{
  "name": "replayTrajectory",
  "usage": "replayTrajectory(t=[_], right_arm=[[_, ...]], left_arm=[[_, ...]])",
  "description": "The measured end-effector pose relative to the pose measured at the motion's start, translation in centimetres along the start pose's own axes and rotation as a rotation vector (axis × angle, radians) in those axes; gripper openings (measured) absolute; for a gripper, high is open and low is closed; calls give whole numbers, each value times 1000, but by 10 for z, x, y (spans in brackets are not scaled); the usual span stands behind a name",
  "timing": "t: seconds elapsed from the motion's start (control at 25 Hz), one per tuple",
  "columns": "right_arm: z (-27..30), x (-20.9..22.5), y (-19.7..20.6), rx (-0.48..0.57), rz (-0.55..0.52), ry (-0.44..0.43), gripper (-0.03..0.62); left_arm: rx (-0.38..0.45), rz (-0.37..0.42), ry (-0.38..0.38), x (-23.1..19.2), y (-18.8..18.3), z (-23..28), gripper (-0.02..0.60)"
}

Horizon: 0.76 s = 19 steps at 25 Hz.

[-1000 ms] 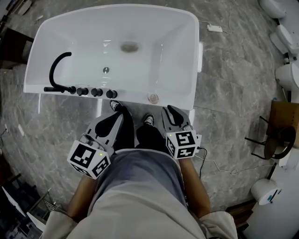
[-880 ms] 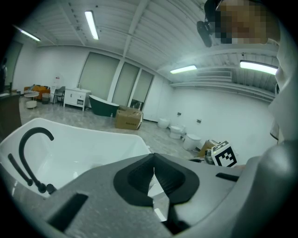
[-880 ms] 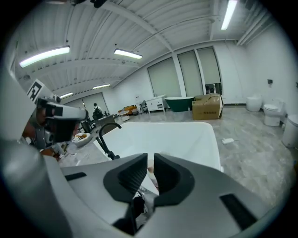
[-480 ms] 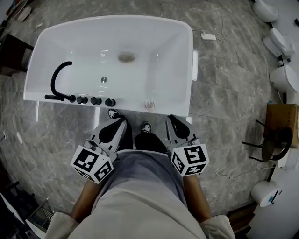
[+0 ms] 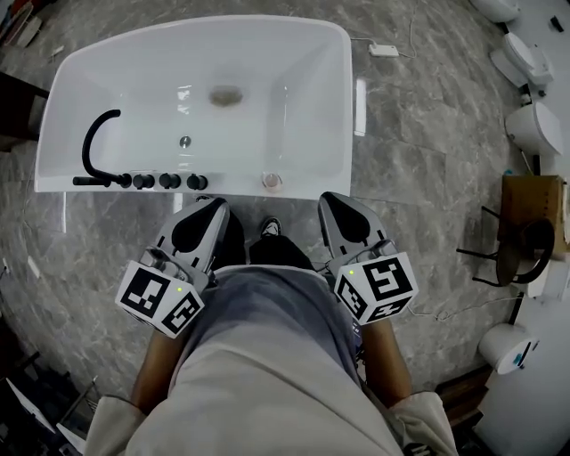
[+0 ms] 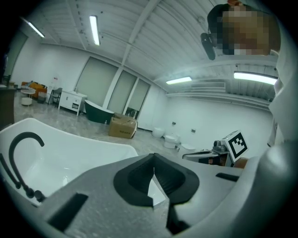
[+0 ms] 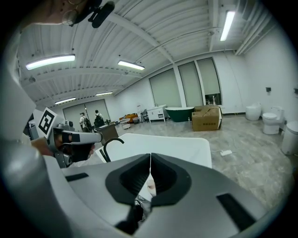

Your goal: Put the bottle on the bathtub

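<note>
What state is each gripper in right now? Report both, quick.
Left gripper: jaws closed, tips together, holding nothing.
Right gripper: jaws closed, tips together, holding nothing.

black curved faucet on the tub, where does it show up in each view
Head view: the black faucet arches at the left end of the bathtub's near rim.
Left gripper view: at the far left edge, over the white basin.
Right gripper view: left of centre, just above the jaws.
Shared landmark: the white bathtub.
</note>
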State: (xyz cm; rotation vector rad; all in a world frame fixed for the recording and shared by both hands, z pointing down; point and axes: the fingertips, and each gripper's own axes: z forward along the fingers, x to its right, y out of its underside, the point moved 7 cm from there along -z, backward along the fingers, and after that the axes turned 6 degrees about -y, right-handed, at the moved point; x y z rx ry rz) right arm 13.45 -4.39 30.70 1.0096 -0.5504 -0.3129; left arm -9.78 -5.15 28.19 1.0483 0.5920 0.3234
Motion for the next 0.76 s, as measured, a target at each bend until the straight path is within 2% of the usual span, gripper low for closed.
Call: replayTrajectory(t=[0.76], right_arm=[[-4,2,7,-49,-27,-6,14]], left_arm=[[-17,0,14,7,6,1,8]])
